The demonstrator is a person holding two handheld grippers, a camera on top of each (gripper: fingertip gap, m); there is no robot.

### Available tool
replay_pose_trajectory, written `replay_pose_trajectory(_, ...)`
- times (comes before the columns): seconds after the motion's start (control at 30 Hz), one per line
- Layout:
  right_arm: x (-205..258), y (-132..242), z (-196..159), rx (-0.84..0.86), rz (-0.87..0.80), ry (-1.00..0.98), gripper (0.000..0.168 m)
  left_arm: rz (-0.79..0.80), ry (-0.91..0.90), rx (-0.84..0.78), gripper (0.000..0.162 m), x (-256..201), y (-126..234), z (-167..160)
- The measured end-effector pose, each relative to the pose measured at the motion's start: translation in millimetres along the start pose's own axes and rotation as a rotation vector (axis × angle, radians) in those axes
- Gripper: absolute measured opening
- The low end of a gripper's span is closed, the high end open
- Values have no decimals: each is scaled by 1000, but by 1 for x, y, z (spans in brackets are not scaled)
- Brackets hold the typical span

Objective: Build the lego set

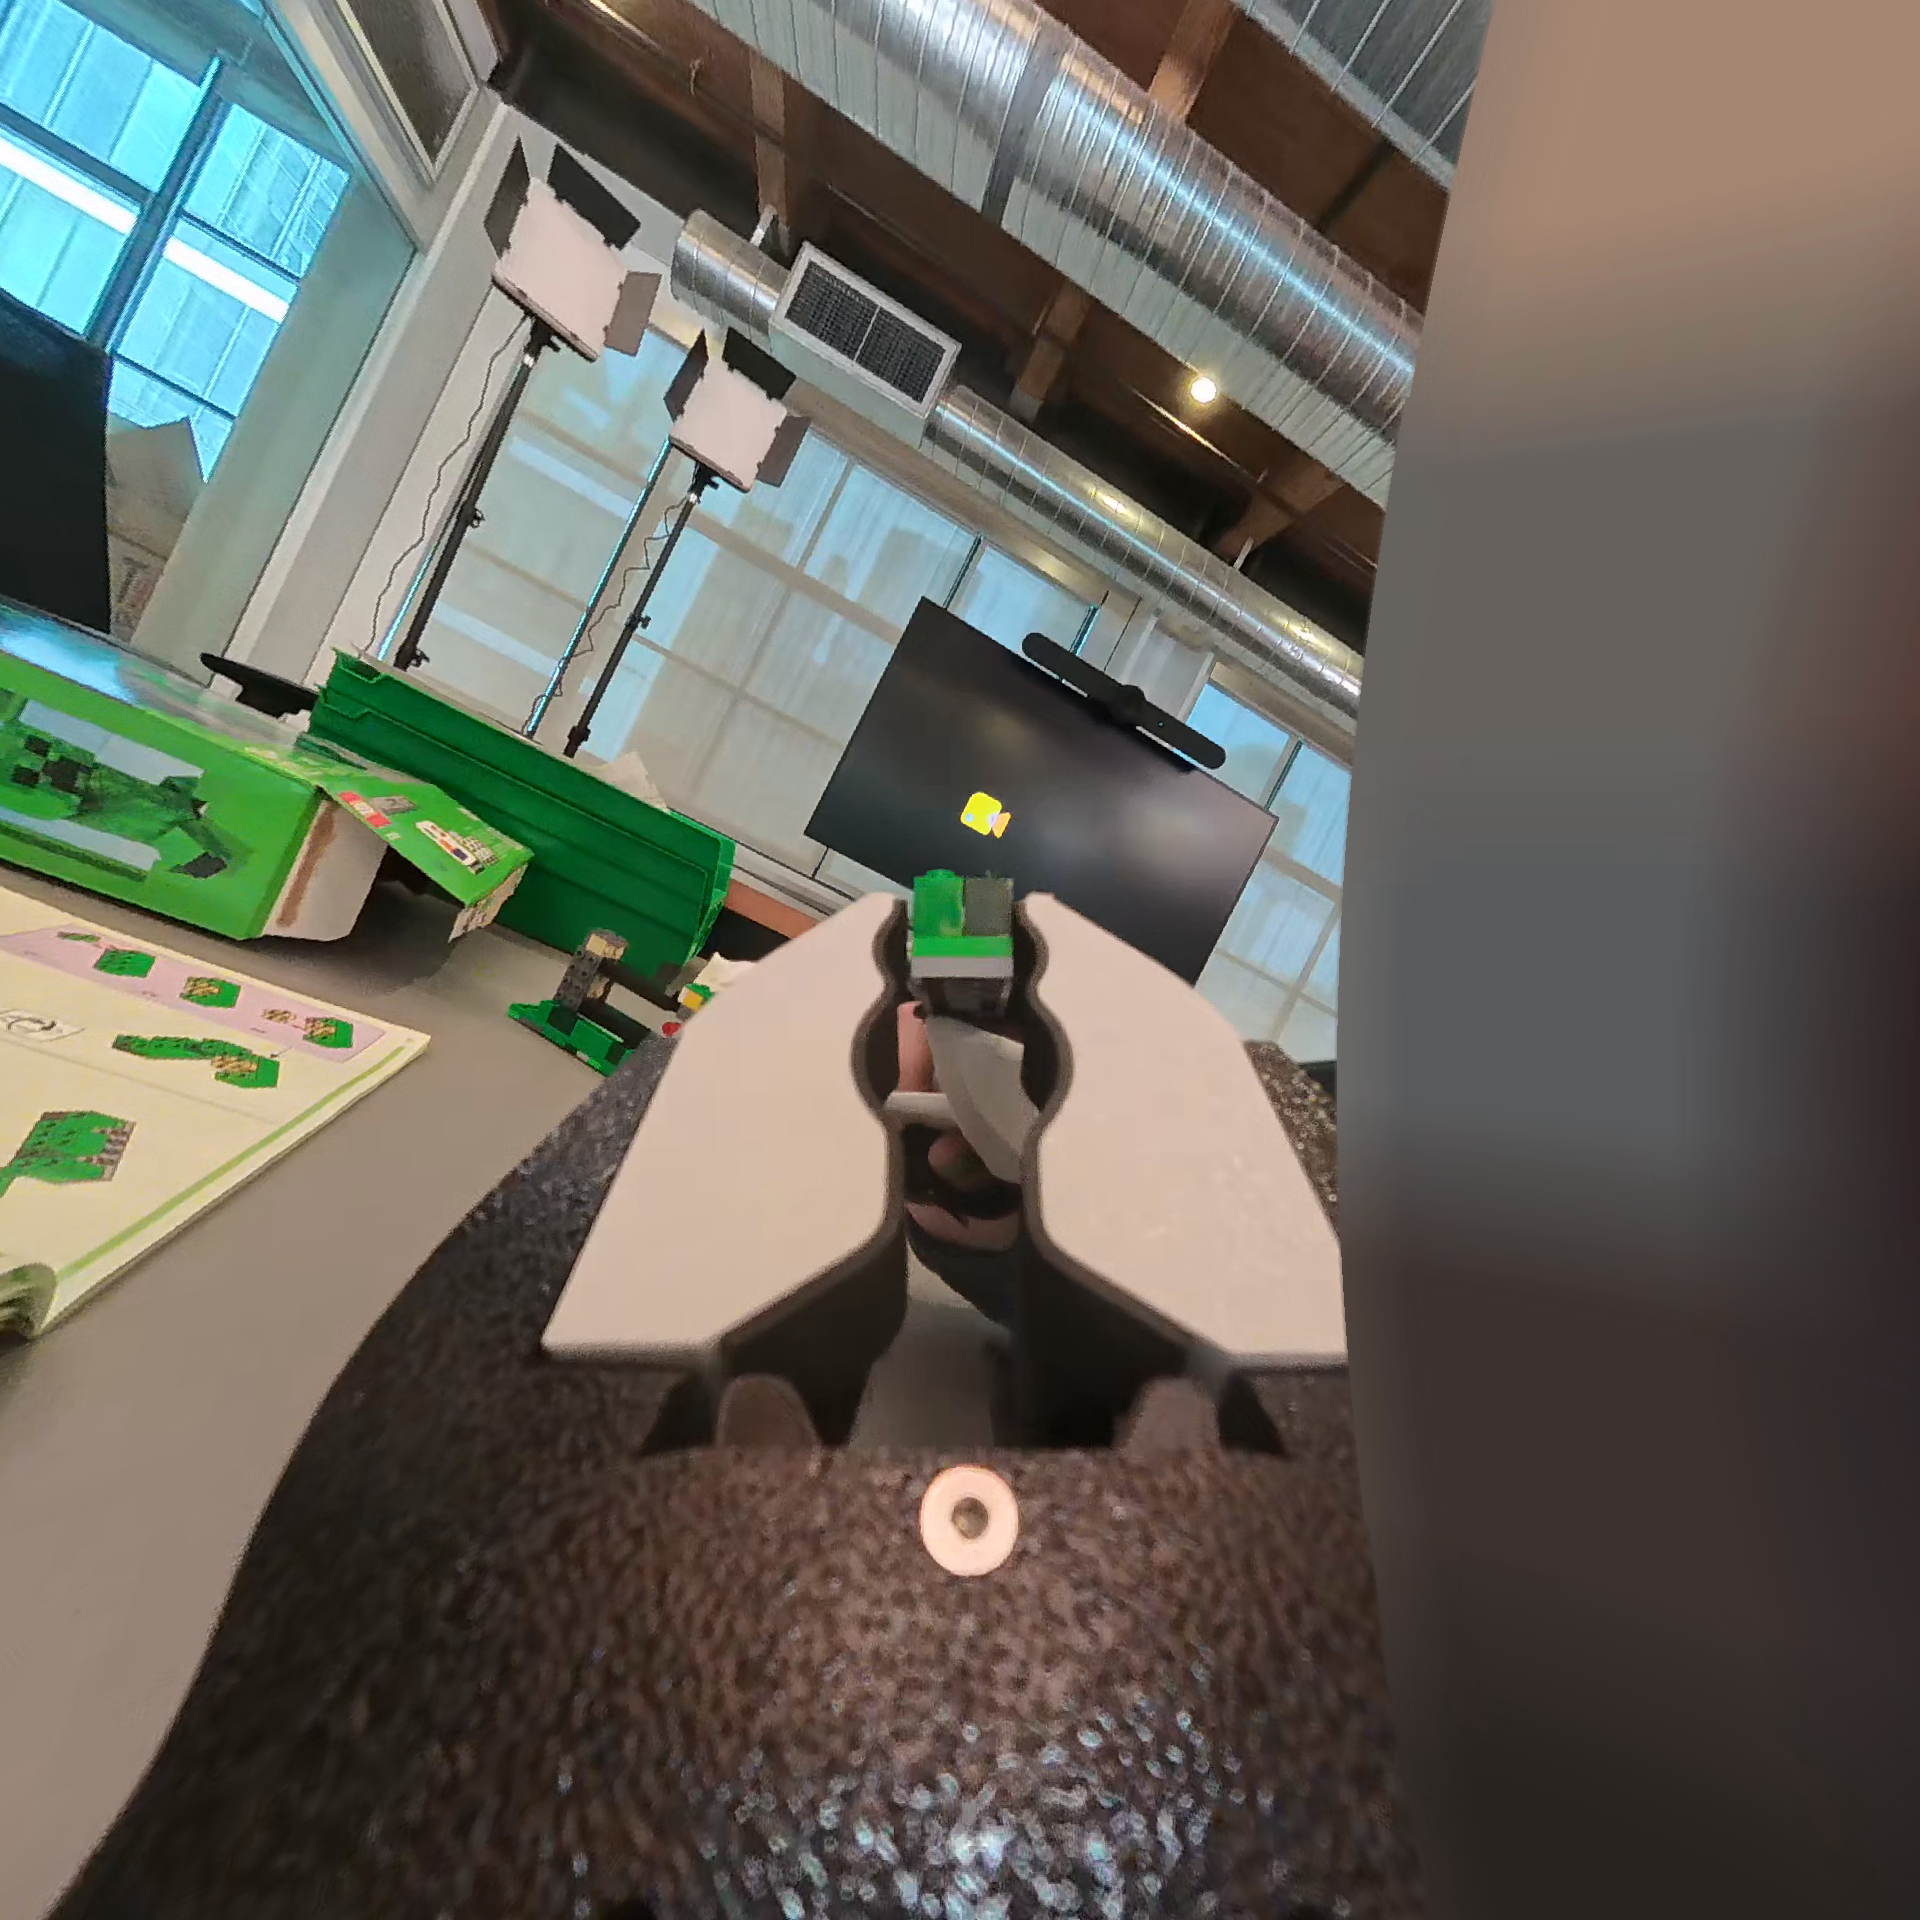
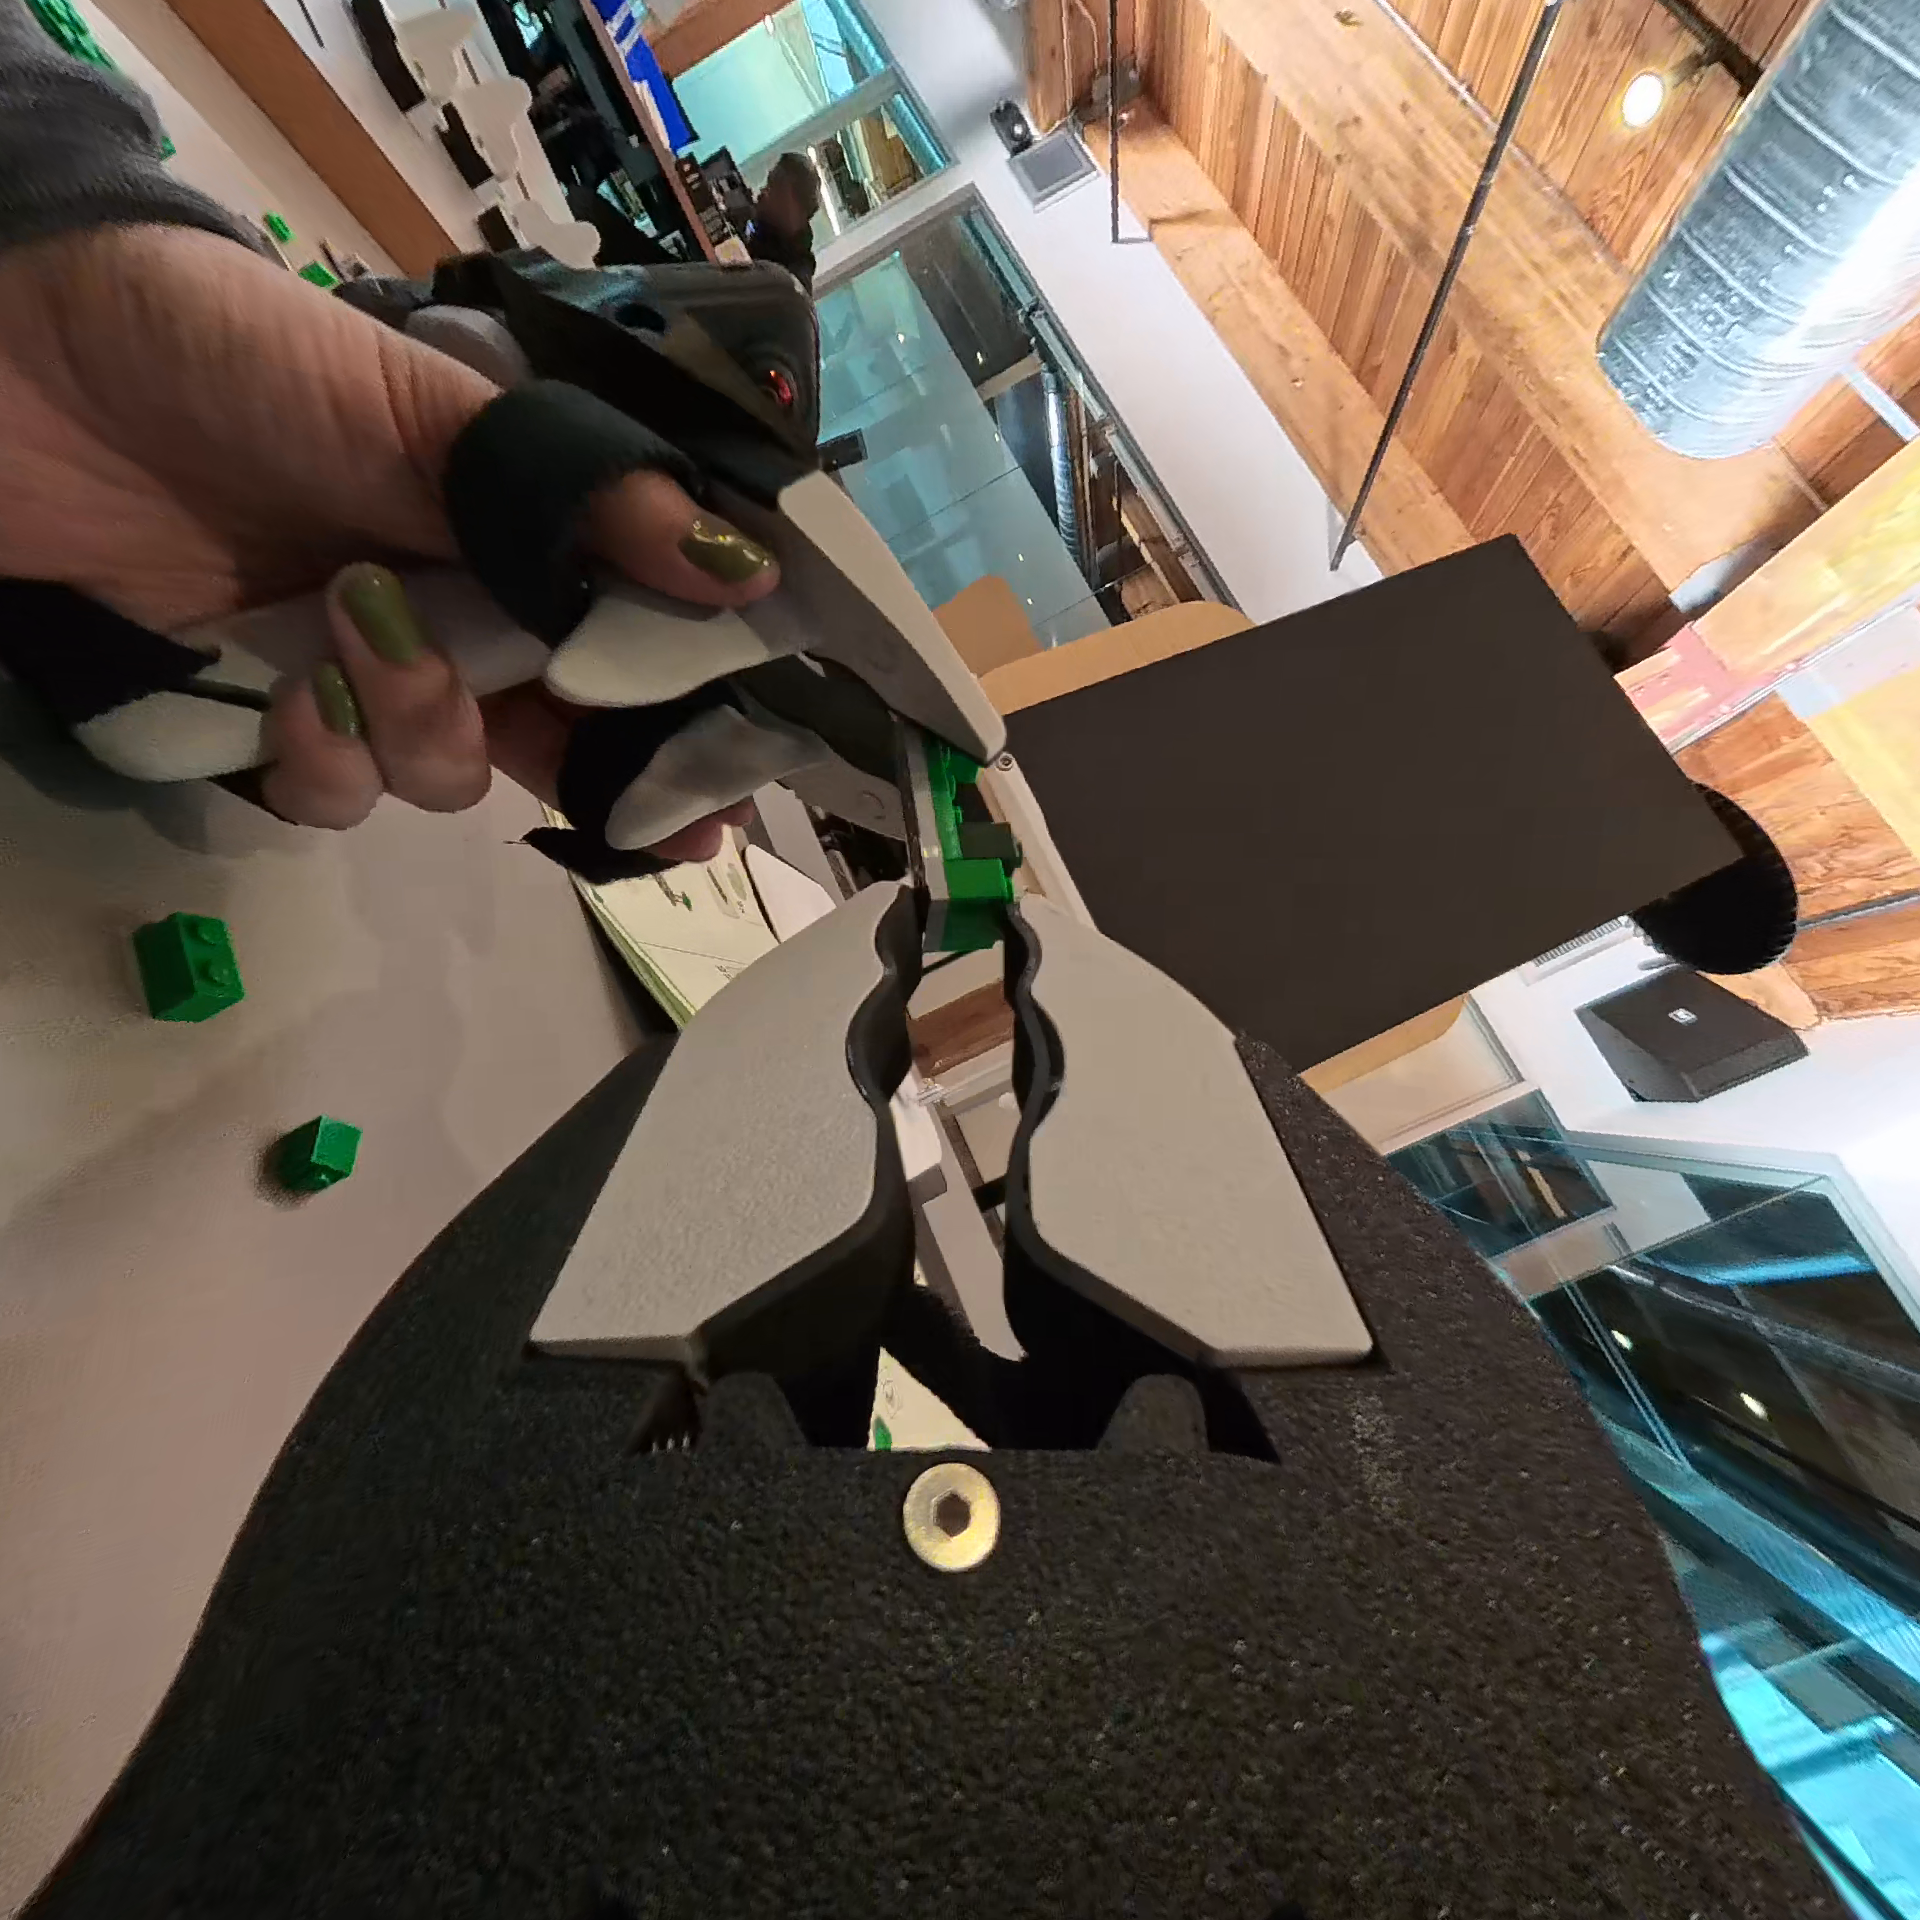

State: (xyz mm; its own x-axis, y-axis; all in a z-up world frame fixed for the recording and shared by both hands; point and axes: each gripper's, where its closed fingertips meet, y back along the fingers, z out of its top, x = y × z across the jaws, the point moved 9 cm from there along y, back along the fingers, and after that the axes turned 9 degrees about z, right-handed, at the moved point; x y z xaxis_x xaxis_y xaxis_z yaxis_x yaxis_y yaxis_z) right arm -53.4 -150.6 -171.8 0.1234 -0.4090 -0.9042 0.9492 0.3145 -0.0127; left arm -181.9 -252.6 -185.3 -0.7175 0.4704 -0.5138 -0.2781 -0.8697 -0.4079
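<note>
A small green and grey lego assembly (image 1: 961, 930) is held in the air between both grippers. My left gripper (image 1: 961, 920) is shut on it at the fingertips. In the right wrist view the assembly (image 2: 971, 862) sticks out from my right gripper (image 2: 961, 920), which is shut on its lower end. The left gripper (image 2: 951, 779), held by a gloved hand (image 2: 208, 436), comes in from the upper left and clamps the assembly's upper end. Part of the right gripper shows through the gap between the left fingers.
An open instruction booklet (image 1: 187, 1060), a green lego box (image 1: 156, 800), stacked green bins (image 1: 540, 790) and a small partial build (image 1: 587, 997) are on the grey table (image 1: 312, 1351). Two loose green bricks (image 2: 189, 966) (image 2: 317, 1151) lie on the table. A black monitor (image 1: 1039, 831) stands behind.
</note>
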Motion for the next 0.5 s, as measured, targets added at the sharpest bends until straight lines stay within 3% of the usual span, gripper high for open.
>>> replay_pose_trajectory(0.17,0,2,3,-24,-37,1,21,-68,14,-20,17,1,3,2)
replay_pose_trajectory(0.27,-13,10,-10,10,12,-130,28,-120,-16,-41,17,6,14,14)
replay_pose_trajectory(0.4,-30,24,-43,14,203,-462,26,-68,-146,-15,17,20,31,33)
replay_pose_trajectory(0.5,-21,25,-65,124,419,-610,25,-28,-249,54,17,27,33,38)
